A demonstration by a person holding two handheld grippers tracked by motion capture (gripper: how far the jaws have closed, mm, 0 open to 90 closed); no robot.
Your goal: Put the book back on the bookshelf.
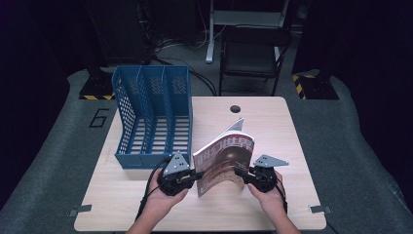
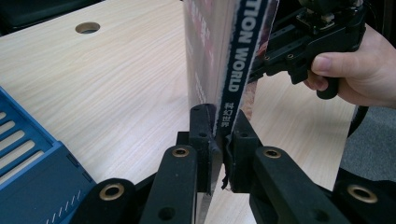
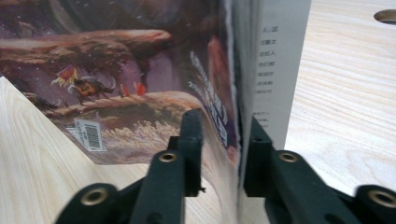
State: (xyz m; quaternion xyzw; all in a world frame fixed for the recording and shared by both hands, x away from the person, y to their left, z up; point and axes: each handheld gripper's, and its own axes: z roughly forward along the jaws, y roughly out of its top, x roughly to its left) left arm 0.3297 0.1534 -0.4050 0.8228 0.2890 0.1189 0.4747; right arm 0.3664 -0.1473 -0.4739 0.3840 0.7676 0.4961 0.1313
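A magazine (image 1: 226, 158) with a brown picture cover stands upright on the wooden table (image 1: 277, 131), its pages fanned a little at the top. My left gripper (image 1: 198, 174) is shut on its spine edge; in the left gripper view the two jaws (image 2: 224, 135) pinch the dark blue spine (image 2: 238, 60). My right gripper (image 1: 239, 171) is at the opposite edge. In the right gripper view its jaws (image 3: 222, 140) stand apart around the magazine (image 3: 140, 70). The page edge lies near the right jaw, with a gap to the left one. A hand holds the right gripper (image 2: 256, 74) beyond the magazine.
A blue three-slot file rack (image 1: 153, 117) stands at the table's left, just behind my left gripper, and its corner (image 2: 28, 158) is close by. A round cable hole (image 1: 235, 108) lies near the far edge. A dark chair (image 1: 253, 48) stands beyond the table.
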